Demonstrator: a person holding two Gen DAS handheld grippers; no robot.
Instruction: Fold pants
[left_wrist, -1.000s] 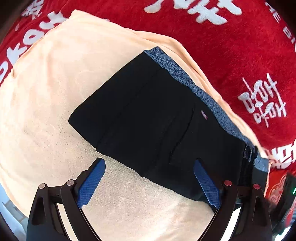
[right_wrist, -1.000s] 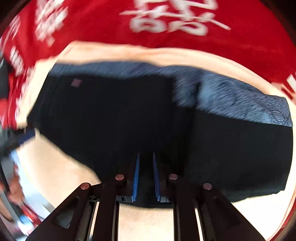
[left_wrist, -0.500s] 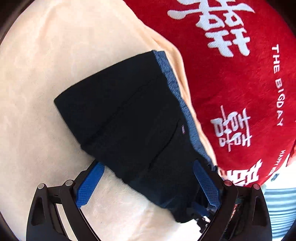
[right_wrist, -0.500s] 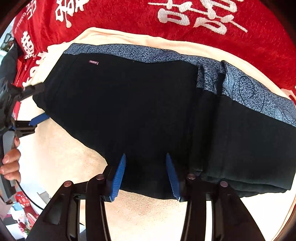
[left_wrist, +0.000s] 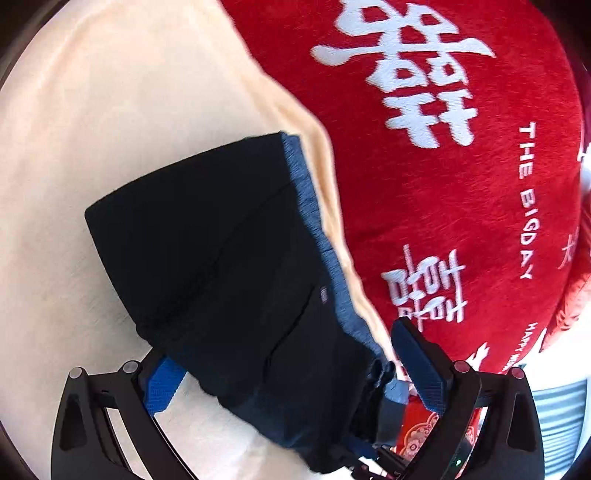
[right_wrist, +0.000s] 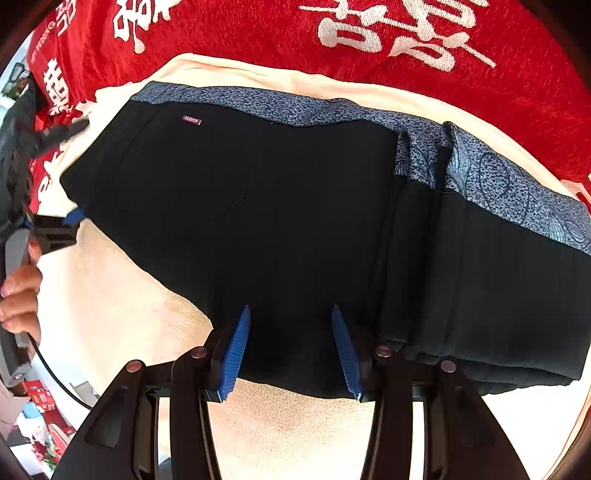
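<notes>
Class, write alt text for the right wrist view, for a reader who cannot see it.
Black pants with a blue patterned waistband lie folded on a cream towel over a red blanket. The right gripper hovers open above their near edge. At far left, a hand holds the left gripper at the pants' end.

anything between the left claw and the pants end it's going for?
Nothing visible. The left claw is open and already straddles the near end of the folded black pants on the cream towel; only pants fabric lies between its fingers.
</notes>
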